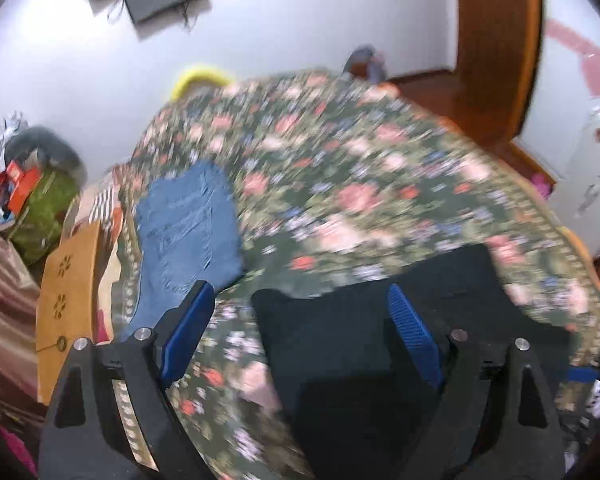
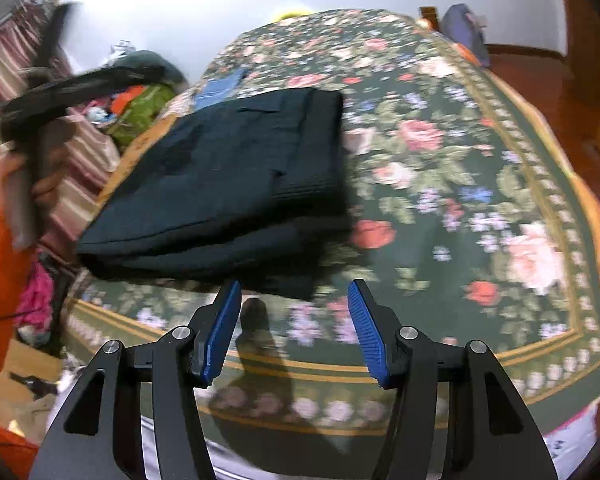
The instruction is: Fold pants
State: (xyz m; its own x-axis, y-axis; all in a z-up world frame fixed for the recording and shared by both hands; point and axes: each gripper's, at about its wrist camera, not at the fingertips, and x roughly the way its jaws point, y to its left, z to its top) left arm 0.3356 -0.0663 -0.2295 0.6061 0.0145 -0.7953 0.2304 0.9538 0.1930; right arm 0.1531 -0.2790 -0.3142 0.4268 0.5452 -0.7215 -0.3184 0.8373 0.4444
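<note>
Black pants (image 2: 228, 176) lie folded into a thick rectangle on a floral bedspread (image 2: 440, 168). In the left wrist view the black pants (image 1: 380, 344) lie just below and between the fingers. My left gripper (image 1: 300, 300) is open and empty, hovering over them. My right gripper (image 2: 294, 292) is open and empty, just in front of the folded pants' near edge. The left gripper (image 2: 60, 92) shows blurred in the right wrist view, up at the left. Folded blue jeans (image 1: 188, 232) lie on the bedspread (image 1: 340, 168) further back; they also show in the right wrist view (image 2: 218, 88).
A wooden board (image 1: 68, 304) stands at the bed's left edge. A cluttered pile with a green bag (image 1: 44, 208) sits by the left wall. A wooden door (image 1: 496, 40) and a white fridge (image 1: 592, 184) are at the right. A yellow object (image 1: 198, 76) lies behind the bed.
</note>
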